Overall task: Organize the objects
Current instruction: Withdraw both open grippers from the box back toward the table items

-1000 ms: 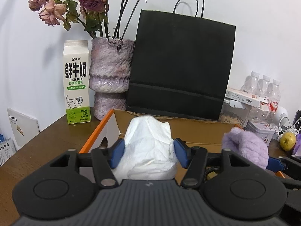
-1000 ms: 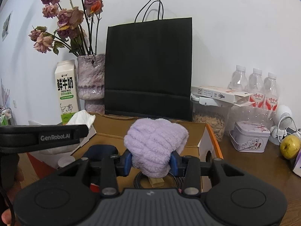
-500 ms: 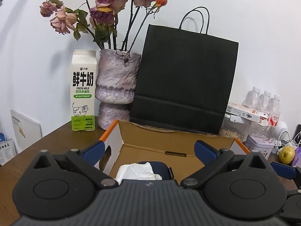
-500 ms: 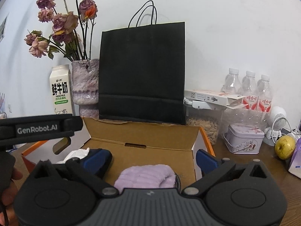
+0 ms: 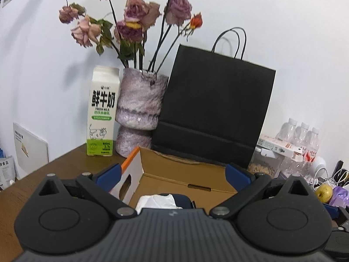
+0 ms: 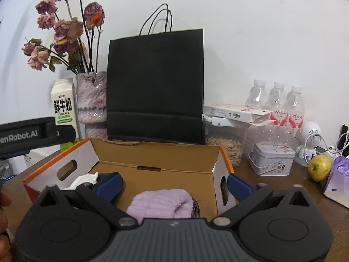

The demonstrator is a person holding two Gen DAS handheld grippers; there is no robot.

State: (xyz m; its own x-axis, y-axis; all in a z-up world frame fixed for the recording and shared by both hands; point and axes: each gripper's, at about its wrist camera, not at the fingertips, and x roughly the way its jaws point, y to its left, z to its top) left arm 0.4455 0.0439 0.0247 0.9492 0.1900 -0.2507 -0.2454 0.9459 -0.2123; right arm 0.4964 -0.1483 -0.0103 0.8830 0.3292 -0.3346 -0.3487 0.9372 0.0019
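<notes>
An open cardboard box with orange edges [image 6: 159, 157] [image 5: 174, 170] stands on the brown table. A purple fluffy cloth [image 6: 160, 203] lies in its right part. A white crumpled bundle [image 5: 156, 200] [image 6: 84, 180] lies in its left part beside a dark blue item [image 5: 183, 200]. My left gripper [image 5: 173, 176] is open and empty above the box's left part. My right gripper [image 6: 174, 183] is open and empty above the purple cloth. The left gripper's body also shows in the right wrist view [image 6: 28, 134].
Behind the box stand a black paper bag [image 6: 156, 87], a vase of dried roses [image 5: 139, 111] and a milk carton [image 5: 102, 111]. To the right are a seed jar [image 6: 224, 144], a tin [image 6: 271, 161], water bottles [image 6: 277, 104], a yellow-green apple [image 6: 319, 168] and a purple tissue pack [image 6: 338, 181].
Both grippers opened. The white bundle and the purple cloth dropped into the box. Both grippers then rose and drew back a little.
</notes>
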